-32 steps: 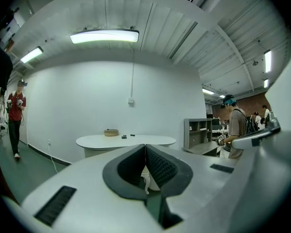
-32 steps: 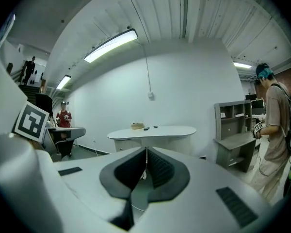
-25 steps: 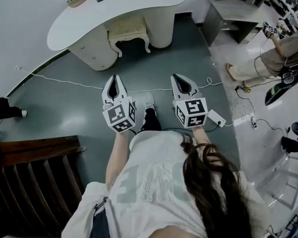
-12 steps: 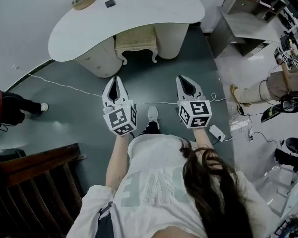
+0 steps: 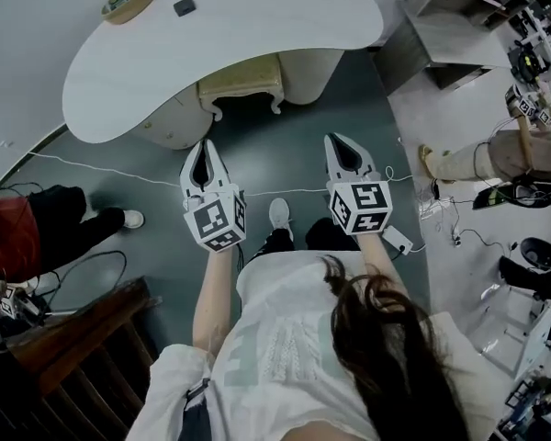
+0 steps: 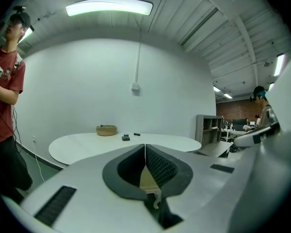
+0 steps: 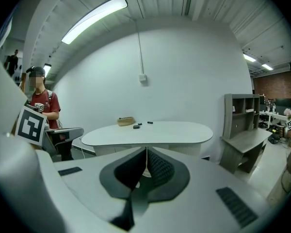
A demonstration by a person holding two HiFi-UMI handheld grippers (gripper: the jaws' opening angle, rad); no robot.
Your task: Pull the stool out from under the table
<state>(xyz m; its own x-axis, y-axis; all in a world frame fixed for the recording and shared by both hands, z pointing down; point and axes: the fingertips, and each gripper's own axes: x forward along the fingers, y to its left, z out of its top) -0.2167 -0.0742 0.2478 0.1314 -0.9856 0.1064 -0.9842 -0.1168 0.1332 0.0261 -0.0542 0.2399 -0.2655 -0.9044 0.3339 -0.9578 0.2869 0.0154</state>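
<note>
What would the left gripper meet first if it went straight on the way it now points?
The left gripper would probably meet the near edge of the white table first; the stool tucked under it lies slightly right of that line. Height is hard to judge.

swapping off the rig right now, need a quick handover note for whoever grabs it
Left gripper: shut, nothing between the jaws, held over the floor short of the table.
Right gripper: the same, shut and empty.
Stool: tucked under the table between its two bases, with part of the seat and the front legs showing.
Done: nothing yet; neither gripper touches the stool.
Left: step over the white cable on the floor, grip the stool, pull it out.
</note>
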